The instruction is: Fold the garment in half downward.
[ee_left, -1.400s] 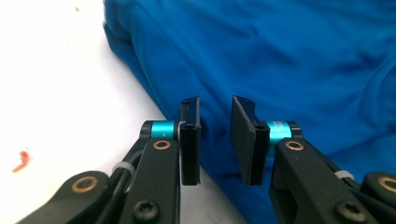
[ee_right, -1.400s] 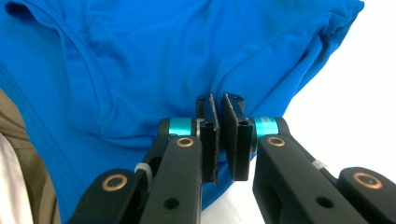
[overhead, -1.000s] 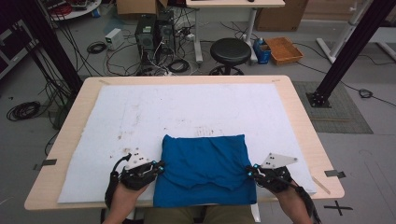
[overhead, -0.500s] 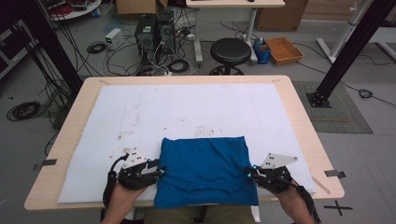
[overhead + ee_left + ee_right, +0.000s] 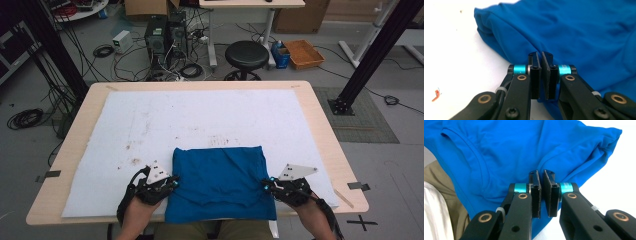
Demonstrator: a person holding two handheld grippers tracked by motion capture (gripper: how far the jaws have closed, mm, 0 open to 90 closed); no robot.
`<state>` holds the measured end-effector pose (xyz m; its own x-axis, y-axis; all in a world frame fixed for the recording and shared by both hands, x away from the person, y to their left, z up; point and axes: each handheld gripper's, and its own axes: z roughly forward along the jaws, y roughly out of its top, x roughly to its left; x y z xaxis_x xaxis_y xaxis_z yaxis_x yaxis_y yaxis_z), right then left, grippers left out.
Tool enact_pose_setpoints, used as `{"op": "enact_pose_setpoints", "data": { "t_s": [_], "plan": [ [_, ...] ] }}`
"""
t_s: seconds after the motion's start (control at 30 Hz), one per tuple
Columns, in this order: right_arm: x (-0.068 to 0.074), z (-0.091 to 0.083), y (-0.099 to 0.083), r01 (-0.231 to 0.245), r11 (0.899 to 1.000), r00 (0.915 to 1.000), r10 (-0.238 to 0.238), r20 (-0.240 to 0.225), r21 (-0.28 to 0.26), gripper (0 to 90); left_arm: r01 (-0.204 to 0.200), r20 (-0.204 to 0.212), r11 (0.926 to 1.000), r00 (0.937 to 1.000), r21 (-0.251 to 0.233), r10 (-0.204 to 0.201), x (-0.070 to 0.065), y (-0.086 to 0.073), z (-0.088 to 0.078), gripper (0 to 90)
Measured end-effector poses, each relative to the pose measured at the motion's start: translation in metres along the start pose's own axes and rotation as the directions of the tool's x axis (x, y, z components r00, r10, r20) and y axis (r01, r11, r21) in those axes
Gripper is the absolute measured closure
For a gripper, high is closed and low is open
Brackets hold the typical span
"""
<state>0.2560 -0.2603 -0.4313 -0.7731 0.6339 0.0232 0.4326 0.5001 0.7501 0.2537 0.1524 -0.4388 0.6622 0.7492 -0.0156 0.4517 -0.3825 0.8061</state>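
Note:
A folded blue T-shirt (image 5: pixel 220 180) lies on the white mat near the table's front edge, and its near hem hangs over that edge. My left gripper (image 5: pixel 172 181) is at the shirt's left edge. Its jaws have just been closing, and in the left gripper view the left gripper (image 5: pixel 541 53) stands shut with a fold of the shirt (image 5: pixel 574 30) pinched between the pads. My right gripper (image 5: pixel 267 186) is at the shirt's right edge. In the right gripper view the right gripper (image 5: pixel 541 172) is shut on the edge of the shirt (image 5: pixel 511 145), whose collar seam shows.
The white mat (image 5: pixel 175 120) covers most of the wooden table (image 5: pixel 320 130) and carries small brown stains. Beyond the table stand a black stool (image 5: pixel 246 52), computer towers (image 5: pixel 162 35), floor cables and an orange tray (image 5: pixel 304 54).

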Motion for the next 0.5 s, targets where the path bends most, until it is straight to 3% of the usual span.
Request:
{"op": "enact_pose_setpoints", "data": {
  "t_s": [0.17,0.33,0.5],
  "plan": [
    [0.0,0.0,0.0,0.005,1.0,1.0,-0.005,0.002,-0.003,85.3,0.018,0.022,0.9979,0.9996,-0.062,-0.016,0.001,0.003,-0.008,85.6],
    [0.0,0.0,0.001,0.001,1.0,1.0,-0.001,0.001,-0.003,85.2,0.096,0.073,0.9882,0.9935,-0.119,-0.087,0.007,0.005,-0.014,85.7],
    [0.0,0.001,0.001,0.003,1.0,1.0,-0.003,0.002,-0.011,85.3,0.126,0.068,0.9856,0.9905,-0.112,-0.119,0.014,0.005,-0.011,85.3]
  ]
}}
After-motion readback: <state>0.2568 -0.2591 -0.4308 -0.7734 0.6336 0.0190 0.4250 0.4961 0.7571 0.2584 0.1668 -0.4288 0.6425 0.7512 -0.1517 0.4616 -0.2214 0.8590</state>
